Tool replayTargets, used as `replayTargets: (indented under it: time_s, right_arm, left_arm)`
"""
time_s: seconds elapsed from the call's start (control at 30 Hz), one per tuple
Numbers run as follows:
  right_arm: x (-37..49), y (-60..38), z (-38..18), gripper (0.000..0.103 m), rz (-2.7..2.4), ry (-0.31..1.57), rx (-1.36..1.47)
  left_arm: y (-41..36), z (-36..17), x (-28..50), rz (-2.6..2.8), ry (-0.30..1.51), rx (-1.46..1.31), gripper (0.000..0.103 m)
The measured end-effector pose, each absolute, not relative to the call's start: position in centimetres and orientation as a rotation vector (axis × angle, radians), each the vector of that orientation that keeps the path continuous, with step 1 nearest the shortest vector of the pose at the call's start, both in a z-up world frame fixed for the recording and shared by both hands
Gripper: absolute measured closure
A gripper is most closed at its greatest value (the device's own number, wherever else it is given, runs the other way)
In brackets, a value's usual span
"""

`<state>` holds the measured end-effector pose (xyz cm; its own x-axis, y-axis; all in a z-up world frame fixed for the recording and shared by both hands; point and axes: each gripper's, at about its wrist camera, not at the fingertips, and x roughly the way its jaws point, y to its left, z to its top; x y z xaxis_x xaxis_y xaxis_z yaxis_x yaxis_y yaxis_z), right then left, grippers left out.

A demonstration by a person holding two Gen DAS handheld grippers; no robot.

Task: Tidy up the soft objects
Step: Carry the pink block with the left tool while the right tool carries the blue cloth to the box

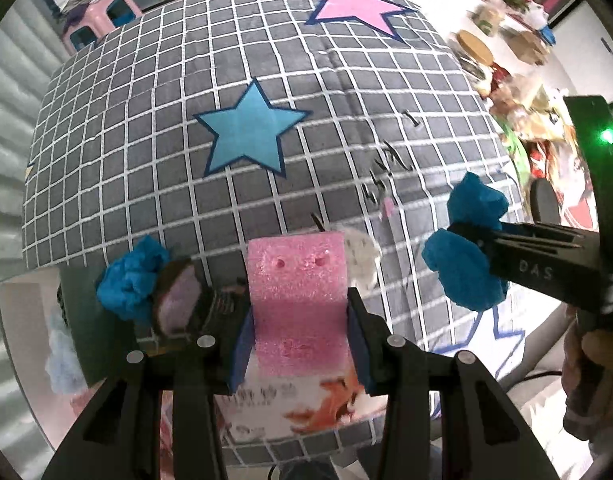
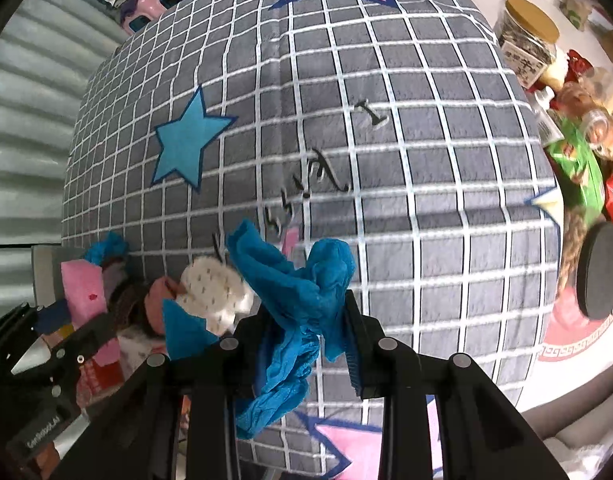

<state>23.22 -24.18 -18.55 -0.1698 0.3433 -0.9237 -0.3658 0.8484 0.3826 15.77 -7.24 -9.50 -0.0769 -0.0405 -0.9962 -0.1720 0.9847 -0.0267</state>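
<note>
Left gripper: jaws clamped on pink foam block. Right gripper: jaws clamped on crumpled blue cloth; "DAS" legible on its body. Both above grey grid-print cover with star patches.

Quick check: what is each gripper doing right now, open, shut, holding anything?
Left gripper: shut on the pink foam block.
Right gripper: shut on the crumpled blue cloth.

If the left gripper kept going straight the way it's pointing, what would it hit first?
The left gripper, clamping a pink foam block, points down. Straight ahead, the block would probably meet the printed box below it first, near the grey checked cloth. Depth is unclear.
</note>
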Motion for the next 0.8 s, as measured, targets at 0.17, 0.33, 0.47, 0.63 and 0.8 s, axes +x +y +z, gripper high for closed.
replayTargets:
  time_s: [0.17,0.33,0.47,0.63,0.8]
  right_arm:
    - [20.2,-24.6,-17.8,0.071,0.618,1.631,-0.019]
    - [17.4,-24.9,-16.9,0.071,0.619,1.633,-0.031]
    - [15.1,-24.9,-16.1,0.071,0.621,1.628,-0.038]
    - [11.9,-24.3,-14.9,0.071,0.636,1.614,-0.048]
    - [9.1,-23.5,-13.9,0.071,0.663,1.606,-0.059]
  left_arm:
    - [-8.1,-8.1,13.3,0.060,1.638,-0.143,0.057]
    - [-8.7,-6.7,10.8,0.025,1.623,-0.138,0.057]
    - [-9.1,-5.4,8.8,0.001,1.604,-0.128,0.057]
    - [-9.0,-3.7,6.0,-0.013,1.581,-0.127,0.057]
    - [-8.5,-2.4,3.5,-0.011,1.558,-0.129,0.057]
